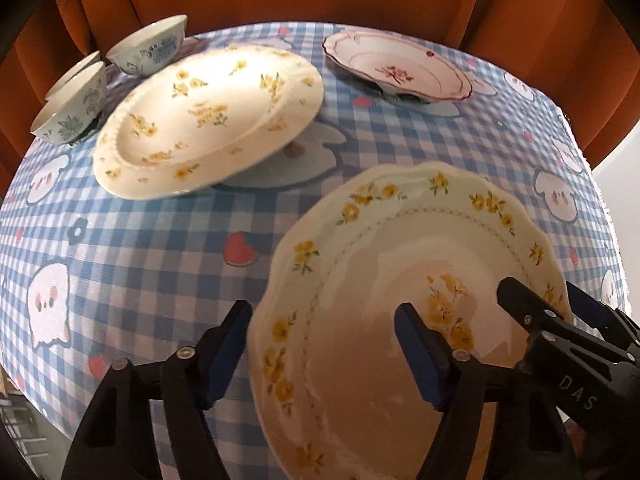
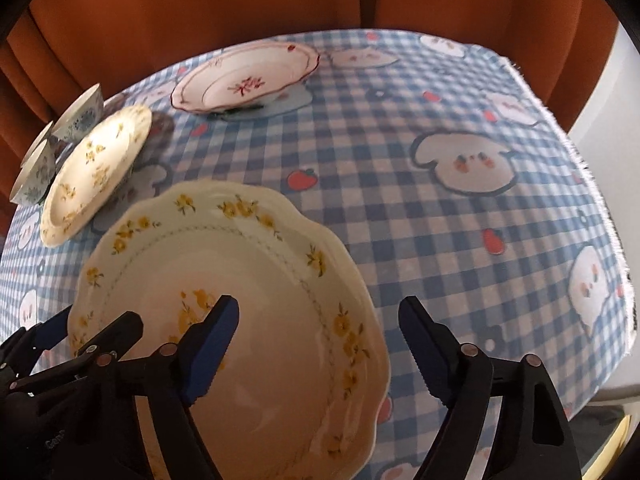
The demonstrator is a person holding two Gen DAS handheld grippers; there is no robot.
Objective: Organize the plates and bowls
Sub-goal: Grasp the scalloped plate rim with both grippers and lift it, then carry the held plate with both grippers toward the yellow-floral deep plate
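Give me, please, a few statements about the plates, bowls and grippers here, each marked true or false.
1. Three plates are on the table. True: the scalloped plate, the yellow-flowered plate and the red-flowered plate.
2. The bowls stand by the red-flowered plate. False: they are beside the yellow-flowered plate.
3. The left gripper is open. True.
4. The right gripper is shut on a bowl. False: it is open, one finger over the scalloped plate.
5. The tablecloth is plain white. False: blue-and-white checks.
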